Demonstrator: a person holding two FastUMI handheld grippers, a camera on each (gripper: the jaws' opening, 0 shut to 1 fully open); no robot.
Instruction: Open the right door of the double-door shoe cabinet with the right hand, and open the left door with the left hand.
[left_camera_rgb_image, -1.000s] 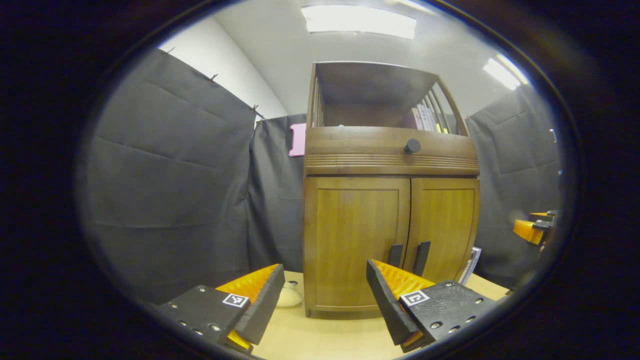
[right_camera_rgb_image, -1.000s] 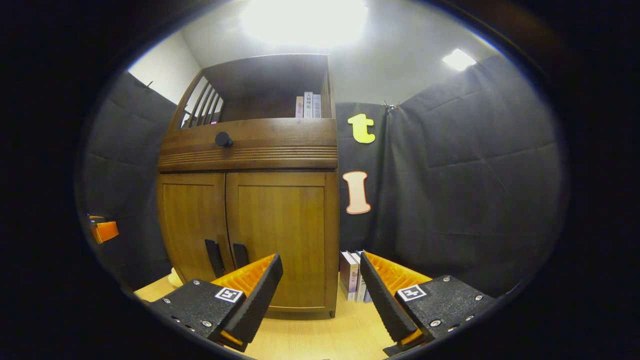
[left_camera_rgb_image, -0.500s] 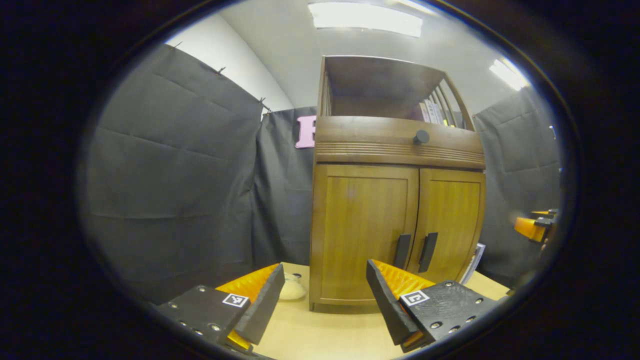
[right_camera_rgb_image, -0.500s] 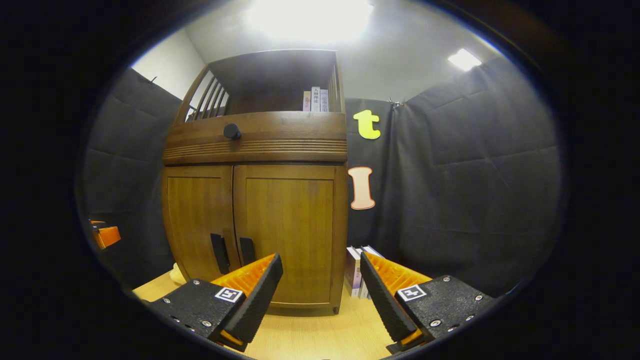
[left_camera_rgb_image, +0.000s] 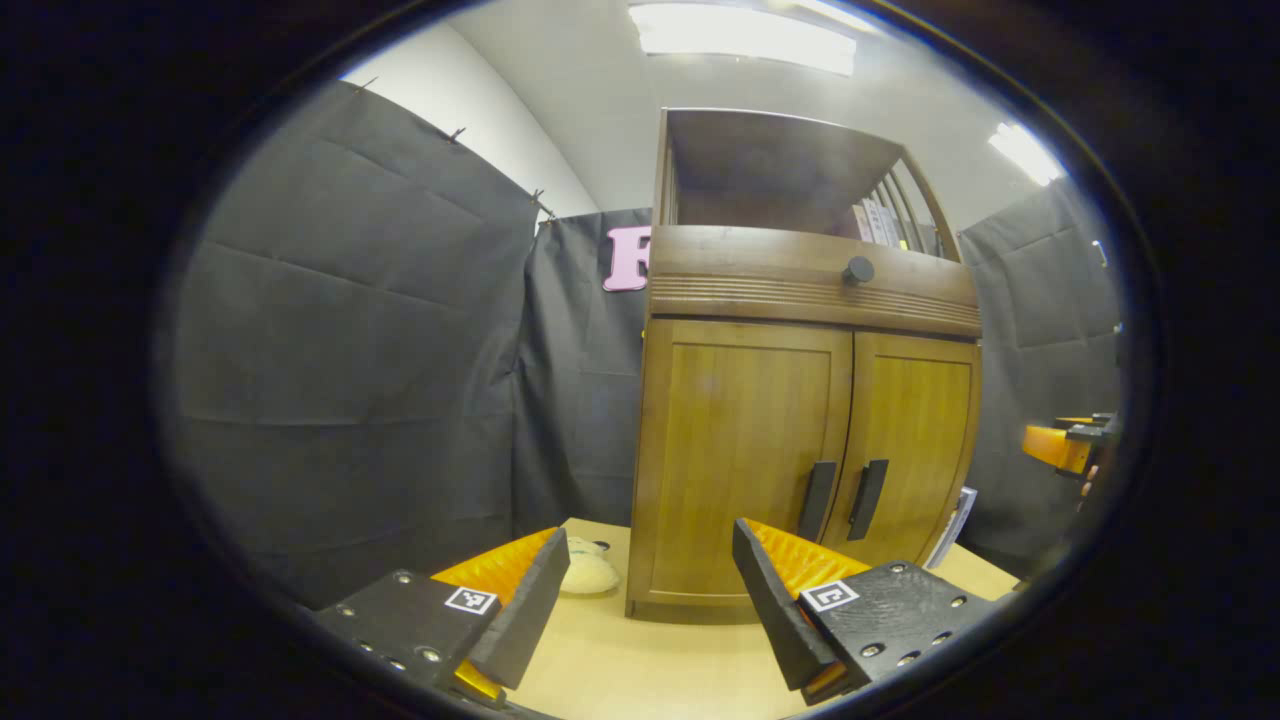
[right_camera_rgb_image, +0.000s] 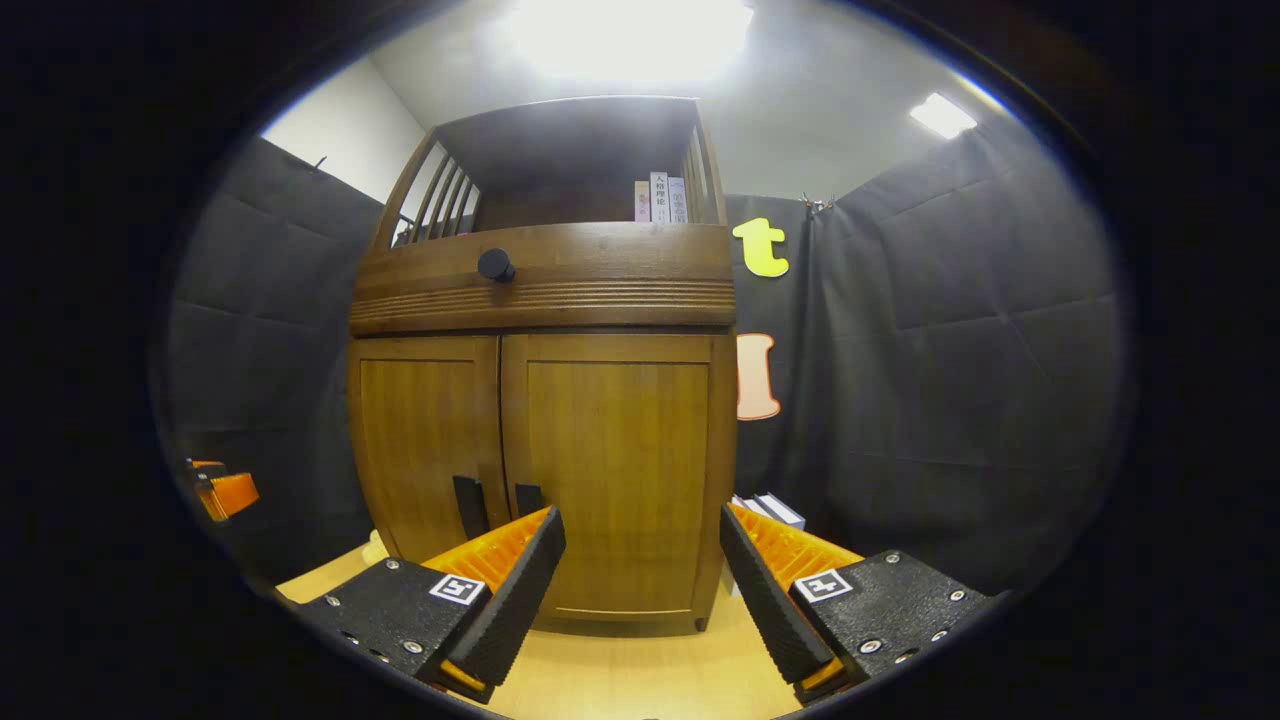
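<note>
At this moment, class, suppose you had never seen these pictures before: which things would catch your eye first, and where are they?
The wooden shoe cabinet stands in the middle of the table, both doors shut, with two dark handles side by side low at the centre seam. A round dark knob sits on the band above the doors, and books stand on the open top shelf. The left gripper and right gripper are open, short of the cabinet.

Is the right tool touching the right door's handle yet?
Apart. In the right gripper view the right tool hangs open short of the cabinet, with bare tabletop between its fingertips and the closed right door, whose handle sits farther back.
</note>
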